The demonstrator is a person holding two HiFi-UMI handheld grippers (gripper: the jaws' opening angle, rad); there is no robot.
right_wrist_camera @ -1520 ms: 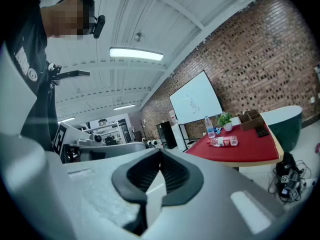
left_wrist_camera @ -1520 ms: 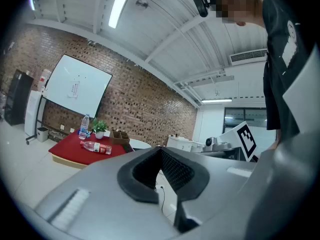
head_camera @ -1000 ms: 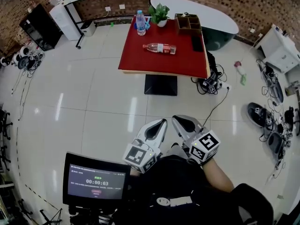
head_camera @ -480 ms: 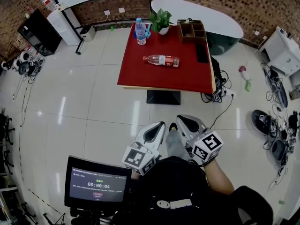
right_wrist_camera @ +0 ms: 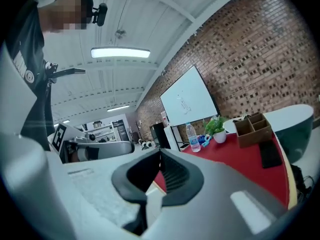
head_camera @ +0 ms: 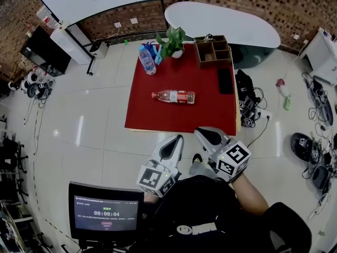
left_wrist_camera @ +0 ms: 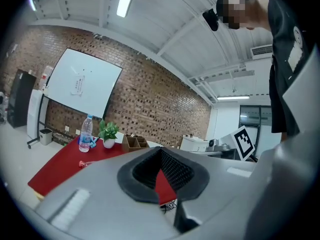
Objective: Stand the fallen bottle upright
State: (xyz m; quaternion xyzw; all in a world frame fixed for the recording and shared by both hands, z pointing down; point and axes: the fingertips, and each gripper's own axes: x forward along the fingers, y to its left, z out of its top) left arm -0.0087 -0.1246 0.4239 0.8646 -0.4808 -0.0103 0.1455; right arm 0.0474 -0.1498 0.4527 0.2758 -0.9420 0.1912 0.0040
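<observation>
We have walked closer. The red-topped square desk now sits just ahead of our left tool and right tool, both closed and empty, so reaching comes next. The clear plastic bottle with a red label lies mid-desk, its long axis left-right and its cap pointing left.

Head view looks steeply down; both gripper views look level at the same red table.
</observation>
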